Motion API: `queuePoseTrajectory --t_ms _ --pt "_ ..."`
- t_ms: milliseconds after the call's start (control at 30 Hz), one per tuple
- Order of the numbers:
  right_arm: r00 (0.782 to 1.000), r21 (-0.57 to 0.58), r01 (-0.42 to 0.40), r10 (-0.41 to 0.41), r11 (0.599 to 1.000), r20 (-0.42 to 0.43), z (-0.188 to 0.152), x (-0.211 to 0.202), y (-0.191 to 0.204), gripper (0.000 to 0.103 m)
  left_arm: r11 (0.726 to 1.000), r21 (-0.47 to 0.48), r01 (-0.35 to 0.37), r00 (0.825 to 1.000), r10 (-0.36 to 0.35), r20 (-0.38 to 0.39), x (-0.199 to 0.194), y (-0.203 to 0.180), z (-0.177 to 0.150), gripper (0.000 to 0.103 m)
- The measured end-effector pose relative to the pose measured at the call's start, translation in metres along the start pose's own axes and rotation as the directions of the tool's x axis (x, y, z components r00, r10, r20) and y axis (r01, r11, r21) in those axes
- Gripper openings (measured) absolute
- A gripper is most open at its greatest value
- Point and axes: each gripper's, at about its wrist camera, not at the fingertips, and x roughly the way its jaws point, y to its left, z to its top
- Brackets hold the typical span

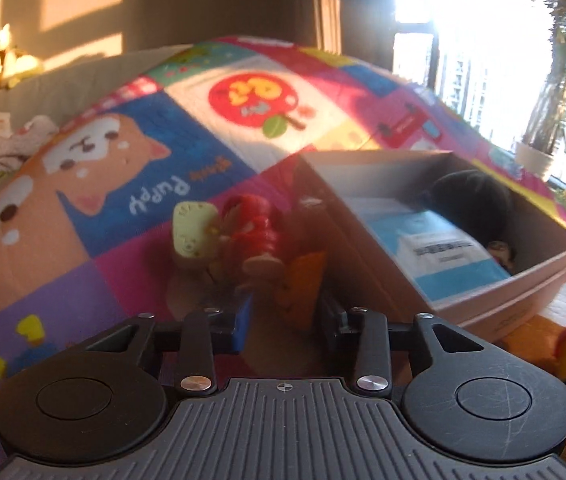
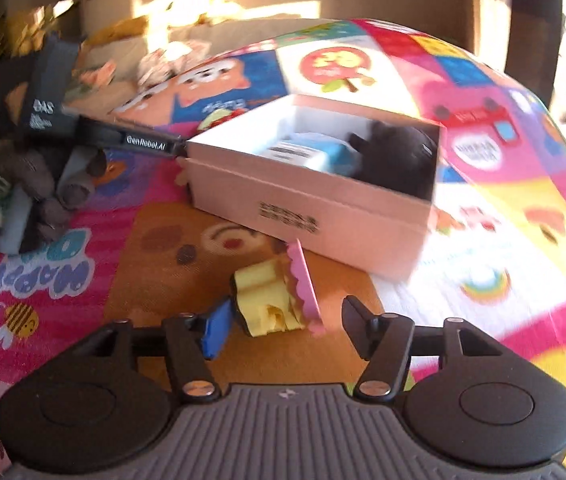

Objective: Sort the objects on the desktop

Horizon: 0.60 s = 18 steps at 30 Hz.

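two grippers (image 1: 283, 316) (image 2: 283, 322), one box (image 2: 307, 204), one yellow toy (image 2: 267, 300).

Both views are taken low over the patterned mat (image 1: 95, 184), looking forward along the fingers. The open cardboard box (image 1: 483, 304) is seen close by from its left in the left wrist view, and across its near long side (image 2: 303, 216) in the right wrist view. Box and mat are shared.

Each tool (image 1: 283, 320) (image 2: 283, 324) is black, with two round discs, shiny silver screws and a grey ribbed plate in the middle. One finger (image 1: 241, 326) (image 2: 215, 330) has a blue pad; the other finger is black.
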Motion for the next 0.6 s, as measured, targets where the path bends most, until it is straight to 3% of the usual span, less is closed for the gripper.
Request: queuePoseTrajectory --t_ms 133,167,200,233,400,600 --pt "1.0 0.089 -0.011 0.011 0.996 0.004 -0.01 0.007 -0.012 0.065 1.0 0.003 0.005 1.0 -0.005 -0.001 0.004 0.001 0.002 0.036" --pt "1.0 0.09 -0.012 0.011 0.996 0.017 -0.011 0.007 -0.012 0.067 1.0 0.006 -0.004 1.0 0.004 -0.003 0.005 0.001 0.003 0.032" --pt "1.0 0.092 -0.014 0.012 0.996 0.021 -0.011 0.007 -0.012 0.067 1.0 0.004 -0.011 1.0 0.011 -0.005 0.005 0.0 0.004 0.018" --pt "1.0 0.098 -0.014 0.012 0.995 0.026 -0.012 0.006 -0.012 0.067 1.0 -0.004 -0.017 1.0 0.017 -0.011 0.005 0.0 0.004 0.016" --pt "0.999 0.141 -0.024 0.018 0.99 0.045 -0.015 0.004 -0.02 0.07 0.998 0.038 -0.051 0.999 0.052 -0.003 -0.019 -0.007 -0.008 0.015" --pt "0.998 0.149 -0.037 0.029 0.988 0.055 -0.016 0.003 -0.02 0.074 0.997 0.07 -0.013 0.999 0.015 -0.031 -0.069 -0.025 -0.034 0.016"
